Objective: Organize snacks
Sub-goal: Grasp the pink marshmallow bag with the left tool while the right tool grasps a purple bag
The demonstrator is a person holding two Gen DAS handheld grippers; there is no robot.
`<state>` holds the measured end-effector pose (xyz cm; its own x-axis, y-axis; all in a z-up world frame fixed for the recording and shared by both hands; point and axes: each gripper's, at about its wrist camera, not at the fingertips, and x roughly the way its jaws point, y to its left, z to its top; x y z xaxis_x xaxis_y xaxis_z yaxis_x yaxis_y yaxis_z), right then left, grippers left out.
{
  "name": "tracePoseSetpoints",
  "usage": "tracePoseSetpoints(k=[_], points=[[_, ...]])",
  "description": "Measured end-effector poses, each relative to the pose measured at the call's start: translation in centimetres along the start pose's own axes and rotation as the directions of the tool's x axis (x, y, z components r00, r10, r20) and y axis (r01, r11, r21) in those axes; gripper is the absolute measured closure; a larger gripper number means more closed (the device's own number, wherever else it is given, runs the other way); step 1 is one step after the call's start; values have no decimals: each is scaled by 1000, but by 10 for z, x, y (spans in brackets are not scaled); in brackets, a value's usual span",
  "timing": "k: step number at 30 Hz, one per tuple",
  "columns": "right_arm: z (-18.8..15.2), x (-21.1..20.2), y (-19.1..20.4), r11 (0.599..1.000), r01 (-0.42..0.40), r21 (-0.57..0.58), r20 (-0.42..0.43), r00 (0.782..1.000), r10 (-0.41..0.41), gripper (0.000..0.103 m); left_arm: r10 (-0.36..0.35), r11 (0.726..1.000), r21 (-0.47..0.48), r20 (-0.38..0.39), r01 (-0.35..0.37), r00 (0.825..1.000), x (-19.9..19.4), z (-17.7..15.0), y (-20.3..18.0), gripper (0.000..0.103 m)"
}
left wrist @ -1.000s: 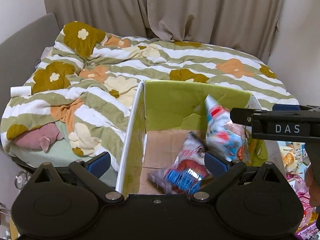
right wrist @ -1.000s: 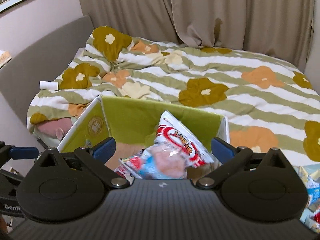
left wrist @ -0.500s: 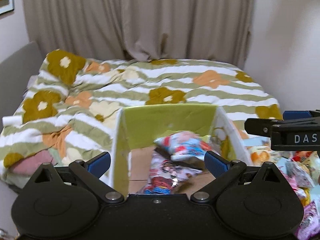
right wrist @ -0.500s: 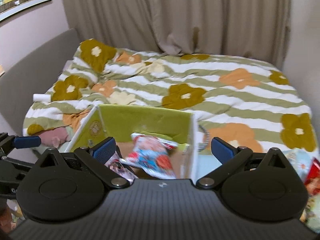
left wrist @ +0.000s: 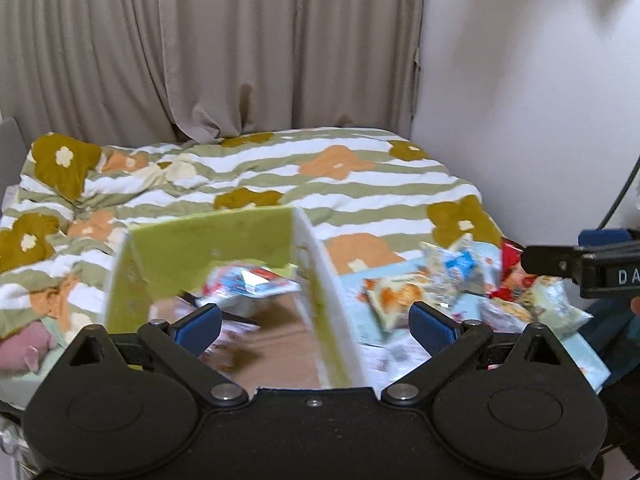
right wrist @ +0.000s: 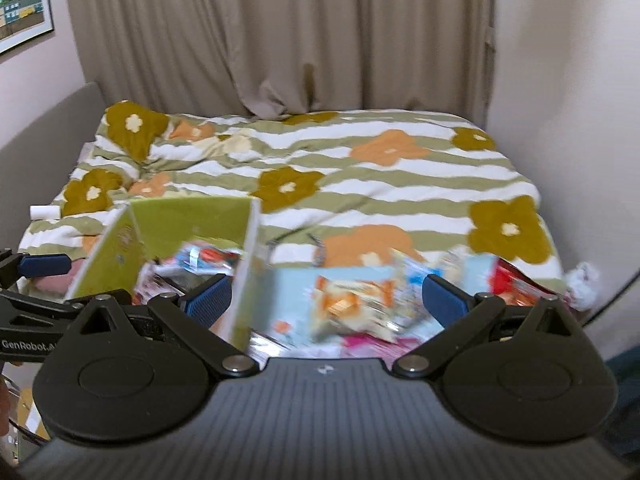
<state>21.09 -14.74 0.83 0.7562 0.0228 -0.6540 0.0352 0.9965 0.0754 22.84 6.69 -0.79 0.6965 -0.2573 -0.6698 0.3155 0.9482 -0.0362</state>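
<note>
A: How do the two claws stand?

B: The left gripper has its blue ribbed pads spread wide, and nothing is between them. The right gripper is the same: wide apart and empty. Both have black, flat bodies with round joints.

A: And where are the snacks?

B: Some lie inside the cardboard box, which has green inner walls, a white edge and a brown bottom. I see there a crinkled bag in blue, white and red, shiny like foil, on top of other packets that are too blurred to tell. In the right view the same box stands at the left, before the bed.

A: What is outside the box?

B: Just beside its right wall is a loose pile of snack packets on a pale blue flat surface. One packet with orange print is soft and wrinkled, and a red packet lies at the far right.

A: And behind?

B: A puffy quilt with green stripes and flower shapes, and beige curtains in long folds.
</note>
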Motion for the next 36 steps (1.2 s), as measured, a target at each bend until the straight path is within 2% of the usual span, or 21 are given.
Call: tracePoseSetpoints(k=[7,12,15,17,21,24,27,33,36], points=[[-42,-5,-79,999,-9,54,-99,995,15,0,-43,999,20,-25,43,999,11,-22,-76,1],[-76,2,-121,994,-38,104,-194,979,58,0,-45,989,138,-53,52,998,31,-37,-119,1],[-92,7,-135,991,-30,133,-250,966,63,0,-66,970,230,-82,83,994,47,-42,-134,1],[-103,13,-144,985,-31,171,-287,954,80,0,-99,945,302,-102,126,990,57,-45,-141,1],[-121,26,-149,972,-22,233,-350,931,105,0,-158,864,453,-169,219,973,86,-49,-154,1],[-129,33,-148,961,-15,275,-386,914,125,0,-193,796,529,-240,295,951,108,-54,-161,2],[-137,39,-146,952,-17,306,-417,897,150,0,-224,749,556,-300,361,927,126,-58,-164,2],[-149,47,-129,967,-3,253,-474,871,127,0,-252,692,571,-384,442,889,156,-69,-170,2],[-156,53,-124,964,5,265,-491,861,131,0,-263,675,561,-424,479,867,167,-73,-173,3]])
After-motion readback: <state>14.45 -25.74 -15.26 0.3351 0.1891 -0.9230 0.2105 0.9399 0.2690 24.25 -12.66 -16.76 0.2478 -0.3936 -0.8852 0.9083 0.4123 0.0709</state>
